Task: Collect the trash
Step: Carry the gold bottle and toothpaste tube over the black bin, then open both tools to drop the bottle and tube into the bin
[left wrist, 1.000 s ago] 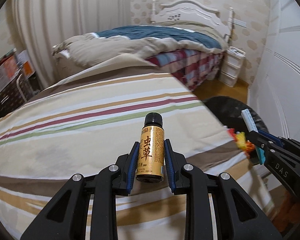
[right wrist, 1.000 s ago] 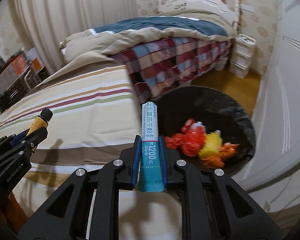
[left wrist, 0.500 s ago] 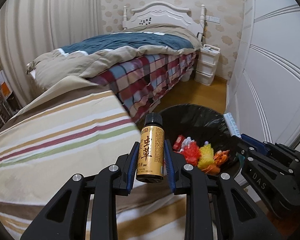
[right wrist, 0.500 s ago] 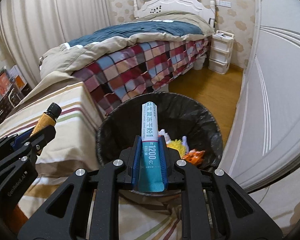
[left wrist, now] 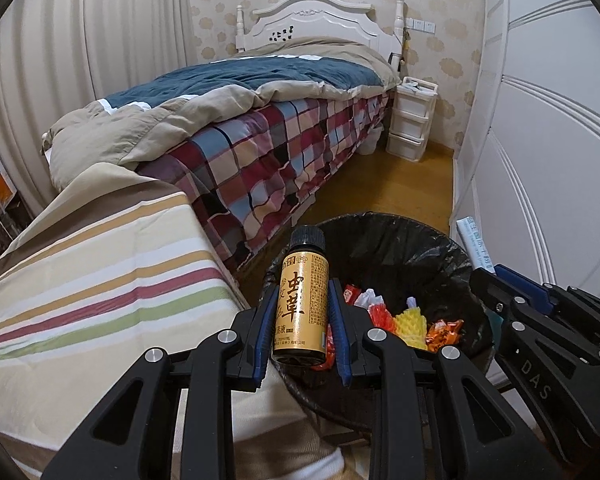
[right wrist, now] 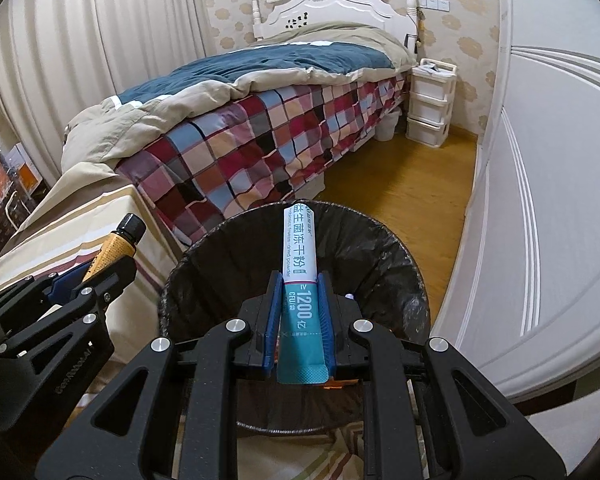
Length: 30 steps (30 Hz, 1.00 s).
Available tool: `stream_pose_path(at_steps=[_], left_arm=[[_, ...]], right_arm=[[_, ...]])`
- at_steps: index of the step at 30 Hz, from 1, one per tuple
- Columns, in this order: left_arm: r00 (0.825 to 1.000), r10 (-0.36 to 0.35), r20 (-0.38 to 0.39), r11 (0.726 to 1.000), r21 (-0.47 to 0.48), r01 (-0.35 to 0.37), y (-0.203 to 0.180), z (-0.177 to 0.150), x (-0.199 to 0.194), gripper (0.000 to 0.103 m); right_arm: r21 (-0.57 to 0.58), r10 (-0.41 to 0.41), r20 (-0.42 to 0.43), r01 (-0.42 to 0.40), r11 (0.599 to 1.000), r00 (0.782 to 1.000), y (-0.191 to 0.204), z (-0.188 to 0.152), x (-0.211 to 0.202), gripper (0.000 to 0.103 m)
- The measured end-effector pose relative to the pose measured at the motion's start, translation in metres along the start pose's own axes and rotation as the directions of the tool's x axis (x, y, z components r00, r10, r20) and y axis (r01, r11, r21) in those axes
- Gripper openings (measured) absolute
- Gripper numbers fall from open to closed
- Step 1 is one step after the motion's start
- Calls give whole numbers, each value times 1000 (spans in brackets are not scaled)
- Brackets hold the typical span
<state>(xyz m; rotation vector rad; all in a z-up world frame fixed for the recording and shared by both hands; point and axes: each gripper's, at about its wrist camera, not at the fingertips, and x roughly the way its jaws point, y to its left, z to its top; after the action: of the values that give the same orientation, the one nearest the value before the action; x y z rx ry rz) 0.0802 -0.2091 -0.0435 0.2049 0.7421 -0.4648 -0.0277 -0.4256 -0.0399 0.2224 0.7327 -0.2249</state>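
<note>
Left gripper: both blue-padded fingers clamped on the gold bottle, which stands upright between them, black cap up. Directly ahead of and below its fingertips sits the trash bin, lined with a black bag; the bottle is over the bin's near rim. Inside the bin, just right of the left gripper's fingertips, lie red, yellow and orange wrappers.

Right gripper: fingers pressed against the teal-and-white sachet, which points forward over the bin's opening. The bin's rim curves around ahead of and beneath this gripper.

To the left of both grippers is a striped mattress cover. Farther ahead and left is a bed with a plaid blanket. Ahead to the right stands a white drawer unit; a white panelled wall runs along the right.
</note>
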Motion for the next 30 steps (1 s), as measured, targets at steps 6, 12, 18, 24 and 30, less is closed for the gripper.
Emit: stream_pose_path(at_steps=[6,12,18,24,30], left_arm=[[1000,5,-8,1000,3,-5,-2,3,8,27],[1000,6,-12,1000,18,-6,-5,7,13,27],[1000,6,-26,1000,23,-6,-6,7,17,27],[1000,12,-27,1000,10,-11,-3,9,19,37],[1000,14,-15,1000,-15,-14,4,9,16,59]], right_arm=[[7,-4,-2,4,1000,1000,-4,3,8,18],[9,-7,-9,7,1000,1000,-5,3,12,18],[15,-21,-22,22,1000,1000,-9,1,20,19],[12,-40,-27,41,999,999,-8,1,25,20],[22,-56,-21,57,998,998,-8,1,25,38]])
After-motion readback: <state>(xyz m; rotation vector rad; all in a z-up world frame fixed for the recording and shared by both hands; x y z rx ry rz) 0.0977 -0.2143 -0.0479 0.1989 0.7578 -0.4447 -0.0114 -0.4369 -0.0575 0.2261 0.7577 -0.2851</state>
